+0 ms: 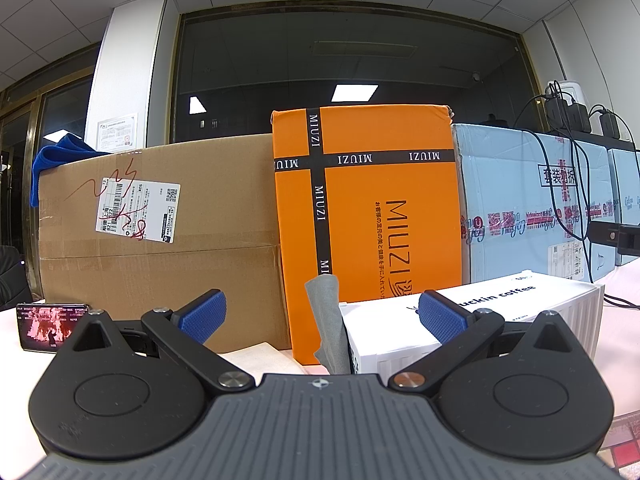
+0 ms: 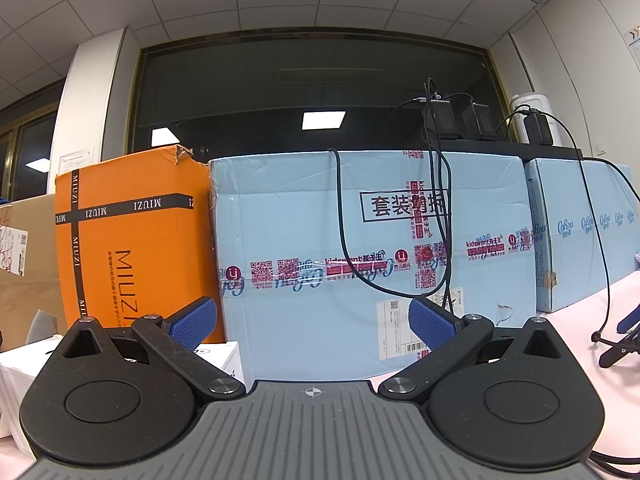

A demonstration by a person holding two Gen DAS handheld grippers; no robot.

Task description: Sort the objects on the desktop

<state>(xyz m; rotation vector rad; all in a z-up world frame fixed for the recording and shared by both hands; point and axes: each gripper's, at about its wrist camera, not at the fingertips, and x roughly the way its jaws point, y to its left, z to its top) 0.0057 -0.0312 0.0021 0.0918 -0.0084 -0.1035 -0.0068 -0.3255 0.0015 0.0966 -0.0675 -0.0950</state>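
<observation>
Off to the left of the left gripper [image 1: 322, 314], beyond its left finger, a phone [image 1: 51, 327] with a lit screen lies on its long edge on the table [image 1: 16, 380], against the foot of a brown carton [image 1: 160, 240]. The left gripper is spread wide with nothing between its blue pads [image 1: 202, 316]. Almost dead ahead of it, just right of its centre line, a grey cloth [image 1: 330, 320] stands up out of the near corner of a white storage box [image 1: 472, 320], its long axis running upright; an orange box [image 1: 366, 216] stands behind. My guess is the cloth is the thing to go for, and the left hand is the nearer one, needing only a short forward reach.

The right gripper [image 2: 312, 326] is likewise spread and empty. The white storage box [image 2: 24, 360] sits at its left, well off its line, while straight ahead there is only a pale blue carton [image 2: 360, 240] with black cables [image 2: 340, 220] hanging over it
</observation>
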